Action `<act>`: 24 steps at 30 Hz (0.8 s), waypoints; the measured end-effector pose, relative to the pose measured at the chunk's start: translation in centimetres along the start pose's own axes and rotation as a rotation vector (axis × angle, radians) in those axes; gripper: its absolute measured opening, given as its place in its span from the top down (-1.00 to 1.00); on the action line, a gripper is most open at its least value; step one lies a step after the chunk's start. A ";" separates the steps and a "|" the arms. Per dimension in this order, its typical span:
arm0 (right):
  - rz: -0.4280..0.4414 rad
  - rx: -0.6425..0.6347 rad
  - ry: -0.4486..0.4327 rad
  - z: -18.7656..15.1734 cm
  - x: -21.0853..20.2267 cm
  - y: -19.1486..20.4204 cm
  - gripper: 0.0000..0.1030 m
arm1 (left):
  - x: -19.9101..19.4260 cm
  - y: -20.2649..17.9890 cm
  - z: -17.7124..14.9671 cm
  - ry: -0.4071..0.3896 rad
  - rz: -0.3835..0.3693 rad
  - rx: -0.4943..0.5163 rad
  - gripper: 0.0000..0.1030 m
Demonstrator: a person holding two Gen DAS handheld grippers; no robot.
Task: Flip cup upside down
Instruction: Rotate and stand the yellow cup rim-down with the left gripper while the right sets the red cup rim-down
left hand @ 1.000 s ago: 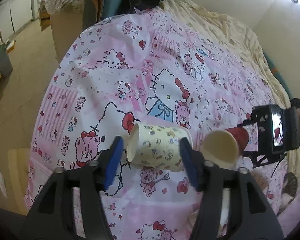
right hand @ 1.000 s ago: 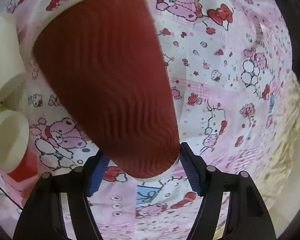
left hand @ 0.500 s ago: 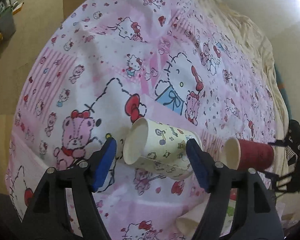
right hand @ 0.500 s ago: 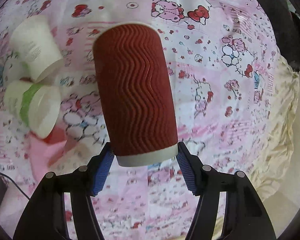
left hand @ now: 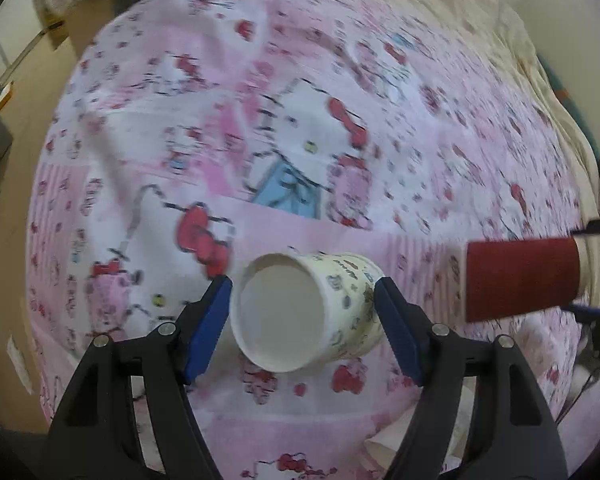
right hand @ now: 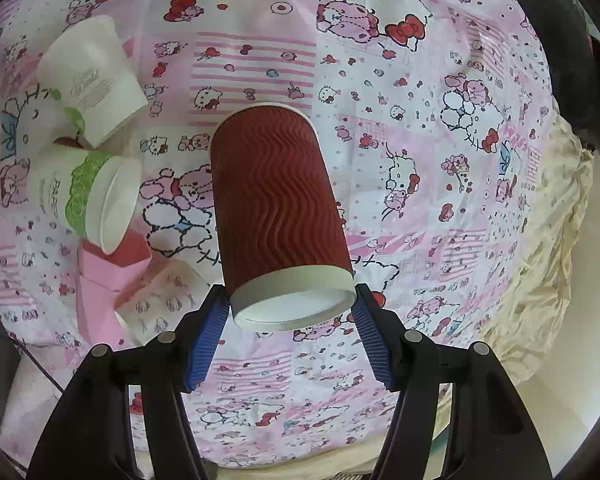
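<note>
My left gripper is shut on a cream patterned paper cup, held above the Hello Kitty sheet with its open mouth turned toward the camera. My right gripper is shut on the base end of a dark red ribbed cup, rim pointing away toward the sheet. That red cup also shows in the left wrist view, off to the right, lying sideways in the air.
On the sheet to the left lie a white cup, a green-banded white cup on its side, a pink box and a patterned cup. A cream blanket borders the right.
The left gripper has turned the cream cup so its mouth faces the camera. The right gripper has turned the red cup further, its base end now toward the camera, and drawn back from the sheet.
</note>
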State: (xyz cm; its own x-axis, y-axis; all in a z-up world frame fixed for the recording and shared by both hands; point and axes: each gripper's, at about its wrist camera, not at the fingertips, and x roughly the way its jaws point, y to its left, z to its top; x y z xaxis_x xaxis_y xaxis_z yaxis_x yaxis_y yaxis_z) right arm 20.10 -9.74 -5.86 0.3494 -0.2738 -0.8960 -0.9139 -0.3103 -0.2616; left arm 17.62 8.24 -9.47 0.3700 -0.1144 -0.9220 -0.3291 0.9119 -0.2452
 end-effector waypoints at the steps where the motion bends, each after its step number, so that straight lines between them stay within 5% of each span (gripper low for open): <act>1: 0.002 0.007 -0.004 0.1 -0.1 0.0 -0.27 | 0.2 -0.5 -0.1 0.013 0.010 0.020 -0.34; 9: 0.015 0.078 -0.082 0.8 -0.7 -0.8 -0.30 | 1.7 -2.9 -1.5 0.046 0.060 0.145 -0.13; 13: 0.012 0.123 -0.133 1.3 -0.9 -1.1 -0.33 | 0.8 -2.6 -1.6 0.031 0.017 0.135 -0.15; 16: 0.011 0.146 -0.154 1.7 -0.9 -1.2 -0.34 | 0.6 -2.5 -1.6 0.064 -0.017 0.125 -0.41; 24: 0.010 0.209 -0.169 2.4 -0.9 -1.8 -0.45 | -0.5 -2.7 -1.8 0.056 -0.031 0.126 -0.42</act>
State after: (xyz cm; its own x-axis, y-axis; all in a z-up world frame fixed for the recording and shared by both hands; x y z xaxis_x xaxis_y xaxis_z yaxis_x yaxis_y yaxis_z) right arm 20.93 -6.69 -5.42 0.3167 -0.1151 -0.9415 -0.9461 -0.1089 -0.3050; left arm 16.82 5.10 -8.90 0.3276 -0.1619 -0.9308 -0.2052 0.9495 -0.2374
